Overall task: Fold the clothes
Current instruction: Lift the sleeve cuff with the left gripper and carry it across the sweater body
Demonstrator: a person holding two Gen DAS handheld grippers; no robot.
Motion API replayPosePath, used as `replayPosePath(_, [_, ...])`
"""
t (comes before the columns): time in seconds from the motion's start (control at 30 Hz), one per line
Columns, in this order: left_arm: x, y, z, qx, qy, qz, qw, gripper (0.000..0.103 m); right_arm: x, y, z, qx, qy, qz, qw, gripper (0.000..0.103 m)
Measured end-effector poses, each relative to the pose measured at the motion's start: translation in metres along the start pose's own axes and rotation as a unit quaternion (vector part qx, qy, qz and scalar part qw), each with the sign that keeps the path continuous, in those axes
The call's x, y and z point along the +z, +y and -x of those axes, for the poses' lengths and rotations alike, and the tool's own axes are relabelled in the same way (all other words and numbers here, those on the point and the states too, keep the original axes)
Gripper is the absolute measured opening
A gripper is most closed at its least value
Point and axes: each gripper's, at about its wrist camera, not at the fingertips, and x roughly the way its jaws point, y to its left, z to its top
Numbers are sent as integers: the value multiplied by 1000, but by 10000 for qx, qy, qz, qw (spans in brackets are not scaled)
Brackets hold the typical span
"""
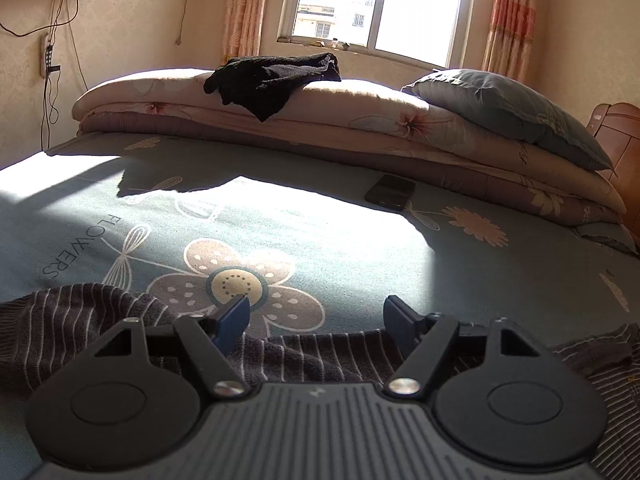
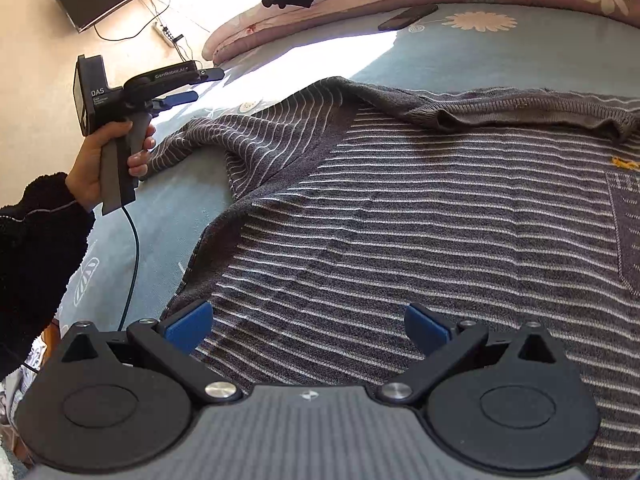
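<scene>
Left jaws: the left gripper (image 1: pixel 314 314) is standing wide with nothing between its blue pads, hovering above the near sleeve, seemingly ready to take it.
Right jaws: the right gripper (image 2: pixel 308 326) is gaping too, empty, poised over the body.
Garment: the dark grey knitted sweater with thin white stripes (image 2: pixel 400 220) is lying flat, spread for folding.
Surface: the pale blue flower-print bedsheet (image 1: pixel 320 220) is giving room.
</scene>
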Motion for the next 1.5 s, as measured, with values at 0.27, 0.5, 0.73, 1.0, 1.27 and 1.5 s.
replayPosePath(0.27, [12,24,31,4,758,-95,9971,86,56,54,19,-327,692,286,9967,103])
replayPosePath(0.5, [1,87,51,350,1336,518,9891,87,115,134,-14,-1066,471,677,9909,103])
replayPosePath(0.73, [-14,188,57,1139,1643,2124,9565,63,135,185,-67,-993,1122,-124,9886,88])
replayPosePath(1.0, [-20,242,66,1521,1190,2794,9406,59,124,217,-98,-201,1461,-110,9890,89])
replayPosePath(1.27, [-27,273,36,1307,688,2565,9552,64,99,201,-124,129,1568,-77,9875,90])
replayPosePath(1.5, [-37,298,3,113,553,2241,9729,64,81,217,-169,-94,1667,-378,9852,90])
